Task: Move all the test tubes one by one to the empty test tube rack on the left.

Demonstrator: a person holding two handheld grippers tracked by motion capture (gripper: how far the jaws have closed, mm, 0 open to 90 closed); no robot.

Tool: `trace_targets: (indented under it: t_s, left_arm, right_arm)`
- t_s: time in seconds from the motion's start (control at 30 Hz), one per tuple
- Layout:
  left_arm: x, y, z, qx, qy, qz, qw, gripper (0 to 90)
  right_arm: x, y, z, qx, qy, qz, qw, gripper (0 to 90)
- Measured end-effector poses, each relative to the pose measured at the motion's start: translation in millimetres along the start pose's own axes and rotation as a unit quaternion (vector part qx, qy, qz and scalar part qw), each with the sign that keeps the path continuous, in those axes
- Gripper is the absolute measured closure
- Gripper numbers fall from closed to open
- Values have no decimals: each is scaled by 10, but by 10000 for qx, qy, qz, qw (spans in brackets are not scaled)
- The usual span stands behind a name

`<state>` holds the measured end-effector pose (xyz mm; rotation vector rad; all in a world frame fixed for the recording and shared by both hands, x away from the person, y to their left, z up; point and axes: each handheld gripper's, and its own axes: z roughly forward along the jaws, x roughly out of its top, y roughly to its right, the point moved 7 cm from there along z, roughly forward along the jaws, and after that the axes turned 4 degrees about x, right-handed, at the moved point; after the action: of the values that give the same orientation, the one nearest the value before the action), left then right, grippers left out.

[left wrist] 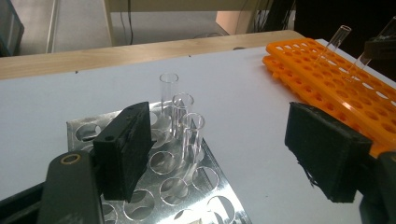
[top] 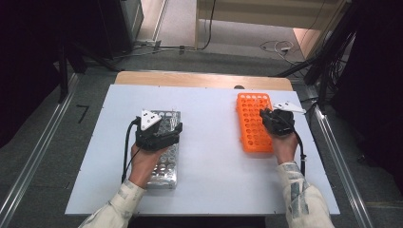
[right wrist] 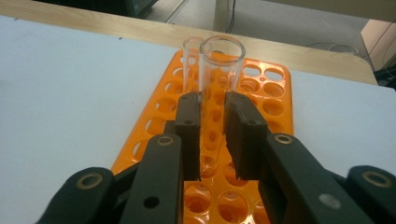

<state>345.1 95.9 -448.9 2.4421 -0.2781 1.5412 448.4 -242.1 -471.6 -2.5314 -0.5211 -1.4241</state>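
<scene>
1. High view: left gripper (top: pixel 159 133) over metal rack (top: pixel 164 172); right gripper (top: pixel 275 121) over orange rack (top: pixel 252 124), well right of metal rack.
2. Left gripper view: jaws wide, empty, flanking three tubes (left wrist: pixel 181 116) in metal rack, likely awaiting pickup.
3. Right gripper view: jaws clamped on glass tube (right wrist: pixel 219 77) above orange rack, upright, presumably for seating.
</scene>
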Motion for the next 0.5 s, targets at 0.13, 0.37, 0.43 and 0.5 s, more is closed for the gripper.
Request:
trace_targets:
  t_s: [0.13,0.37,0.43,0.5]
  left_arm:
    - [6,9,-5,-28,18,12,10000,223]
    - [25,12,-21,-54,42,-22,10000,221]
    - [28,19,-29,-74,43,-18,10000,221]
    - [31,28,-34,-87,48,-8,10000,222]
  right_arm:
    - [55,-27,-63,-6,106,-85,9999,733]
    - [143,-113,-229,163,265,-152,9994,733]
    - [160,-173,-269,266,279,-180,9991,734]
    - [174,-246,-296,365,283,-238,9986,734]
